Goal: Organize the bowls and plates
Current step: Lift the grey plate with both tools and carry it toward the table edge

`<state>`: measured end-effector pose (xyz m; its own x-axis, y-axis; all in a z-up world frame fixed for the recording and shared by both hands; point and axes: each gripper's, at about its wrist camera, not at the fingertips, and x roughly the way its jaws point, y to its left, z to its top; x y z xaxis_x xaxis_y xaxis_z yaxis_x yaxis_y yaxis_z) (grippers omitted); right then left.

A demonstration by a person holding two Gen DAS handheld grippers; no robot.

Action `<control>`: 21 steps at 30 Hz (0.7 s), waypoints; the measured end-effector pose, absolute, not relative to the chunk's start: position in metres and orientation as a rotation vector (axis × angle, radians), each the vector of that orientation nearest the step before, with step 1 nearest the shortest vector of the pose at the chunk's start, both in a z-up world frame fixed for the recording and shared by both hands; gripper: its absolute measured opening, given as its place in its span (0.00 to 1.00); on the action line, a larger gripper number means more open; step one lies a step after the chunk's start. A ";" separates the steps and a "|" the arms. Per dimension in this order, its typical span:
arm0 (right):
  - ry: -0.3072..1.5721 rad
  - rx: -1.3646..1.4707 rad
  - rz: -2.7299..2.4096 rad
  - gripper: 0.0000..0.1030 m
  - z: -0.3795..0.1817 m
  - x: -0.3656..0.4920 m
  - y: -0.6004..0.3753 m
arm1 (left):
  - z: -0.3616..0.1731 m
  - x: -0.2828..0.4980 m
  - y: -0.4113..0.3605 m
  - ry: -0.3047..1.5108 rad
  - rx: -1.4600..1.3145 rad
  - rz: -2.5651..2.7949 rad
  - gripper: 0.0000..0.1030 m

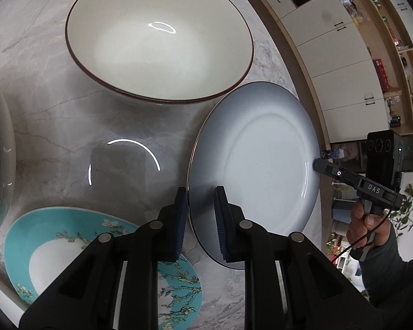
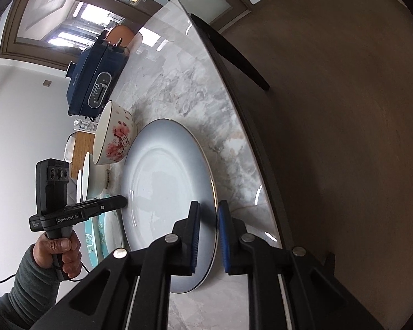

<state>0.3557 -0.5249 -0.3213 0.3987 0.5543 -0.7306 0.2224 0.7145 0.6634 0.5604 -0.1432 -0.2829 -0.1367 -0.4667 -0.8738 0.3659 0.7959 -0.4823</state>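
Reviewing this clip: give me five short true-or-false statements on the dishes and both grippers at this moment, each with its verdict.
1. Both grippers grip the same grey-blue plate. True: the left gripper and the right gripper clamp opposite edges.
2. The large cream bowl holds food. False: it is empty.
3. The turquoise floral plate lies on the marble table. True.
4. The left gripper holds the turquoise plate. False: it holds the grey-blue one.
5. A bowl with pink blossoms stands beyond the grey-blue plate in the right wrist view. True.
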 end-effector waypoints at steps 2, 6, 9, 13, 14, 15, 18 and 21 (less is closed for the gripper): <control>1.177 0.808 0.227 0.15 -0.323 0.357 -0.526 | -0.281 0.562 -0.139 1.549 -0.102 -0.718 0.16; 1.188 0.844 0.209 0.16 -0.329 0.356 -0.528 | -0.279 0.566 -0.133 1.548 -0.098 -0.711 0.16; 1.188 0.845 0.202 0.16 -0.328 0.357 -0.528 | -0.278 0.568 -0.130 1.546 -0.101 -0.701 0.16; 1.182 0.845 0.204 0.16 -0.325 0.358 -0.530 | -0.272 0.569 -0.124 1.538 -0.103 -0.702 0.16; 1.182 0.844 0.204 0.16 -0.324 0.359 -0.530 | -0.271 0.567 -0.124 1.535 -0.101 -0.702 0.16; 1.181 0.845 0.205 0.16 -0.323 0.359 -0.530 | -0.271 0.564 -0.123 1.531 -0.101 -0.698 0.16; 1.180 0.841 0.208 0.16 -0.321 0.358 -0.530 | -0.271 0.560 -0.121 1.526 -0.099 -0.691 0.16; 1.179 0.835 0.210 0.16 -0.318 0.358 -0.529 | -0.269 0.557 -0.117 1.521 -0.102 -0.684 0.16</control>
